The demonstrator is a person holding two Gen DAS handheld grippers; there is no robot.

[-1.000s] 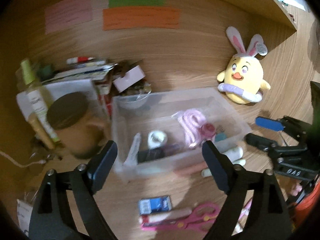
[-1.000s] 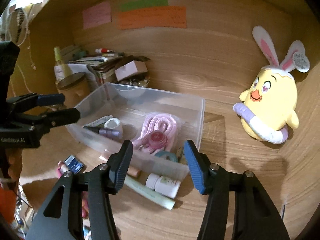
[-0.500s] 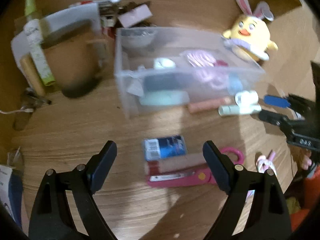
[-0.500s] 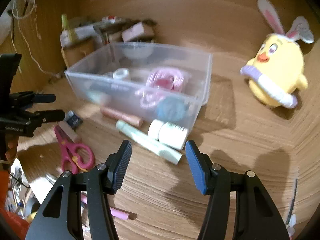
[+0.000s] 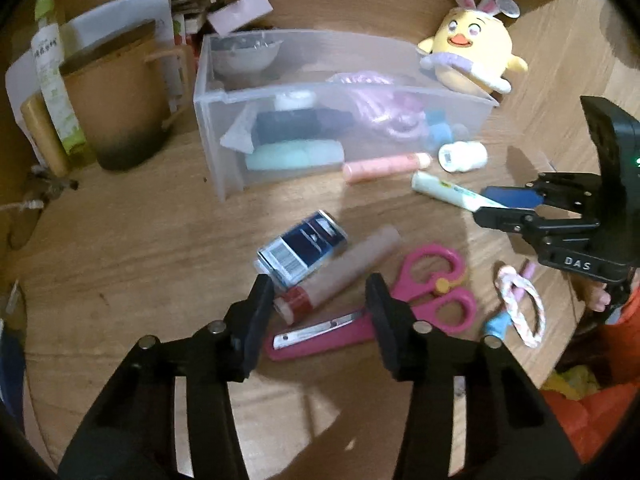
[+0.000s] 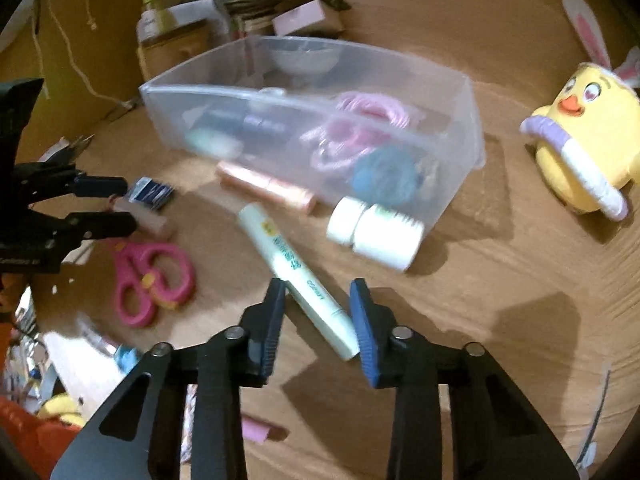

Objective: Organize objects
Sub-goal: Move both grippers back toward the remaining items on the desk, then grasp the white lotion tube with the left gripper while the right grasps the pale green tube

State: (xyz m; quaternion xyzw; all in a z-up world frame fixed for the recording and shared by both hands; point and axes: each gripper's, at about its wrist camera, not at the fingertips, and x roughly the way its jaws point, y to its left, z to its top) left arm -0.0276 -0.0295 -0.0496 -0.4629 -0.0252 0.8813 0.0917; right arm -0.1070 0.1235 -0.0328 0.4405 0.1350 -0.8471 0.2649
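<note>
Left tool (image 5: pixel 320 296), jaws just narrowing, straddles a red-capped tube (image 5: pixel 340 272) without pinching. Right tool (image 6: pixel 318 300), also narrowing, brackets a pale green tube (image 6: pixel 292 268), contact unclear.

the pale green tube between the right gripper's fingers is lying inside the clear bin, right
Not quite. The pale green tube lies on the wooden tabletop in front of the clear bin, as the right wrist view shows; it is between the right gripper fingers.

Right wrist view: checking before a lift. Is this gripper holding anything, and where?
Cannot tell: the right gripper has just been closing on the pale green tube, near end between its jaws.
</note>
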